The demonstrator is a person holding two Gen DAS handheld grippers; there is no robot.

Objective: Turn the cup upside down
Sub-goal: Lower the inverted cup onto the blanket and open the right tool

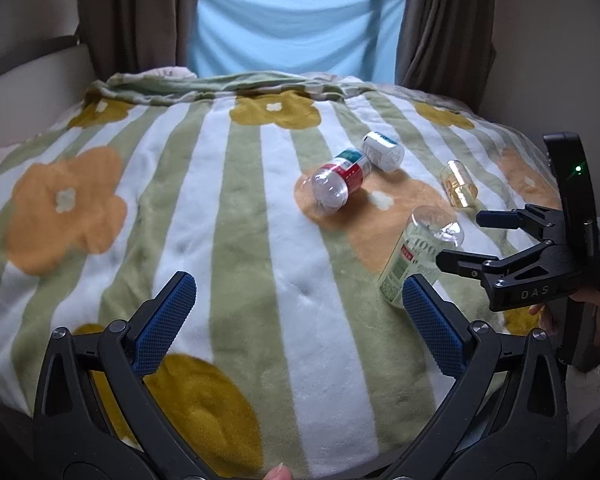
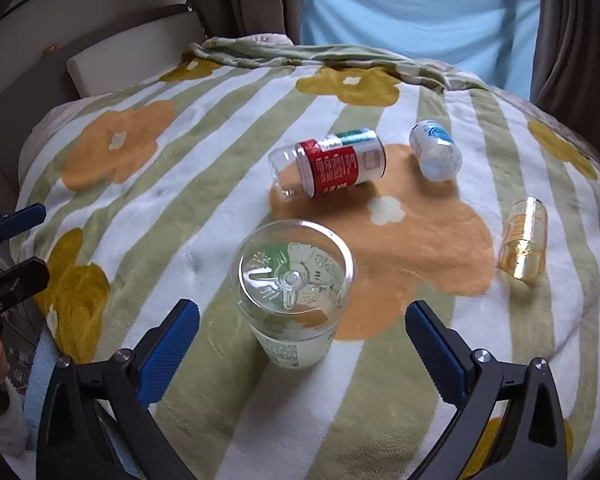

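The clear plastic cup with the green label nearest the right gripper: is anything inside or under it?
The clear plastic cup with the green label stands base-up on the striped flower-print blanket. Through its clear base, only label print and blanket show; no contents visible. The label hides its lower inside.

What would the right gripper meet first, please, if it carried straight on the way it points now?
Most likely the clear cup with the green label, standing bottom-up on the blanket directly ahead of the open right gripper. How far off it is remains unclear.

The clear green-labelled cup (image 2: 294, 300) stands upside down, base uppermost, on the flowered striped blanket (image 2: 180, 184).
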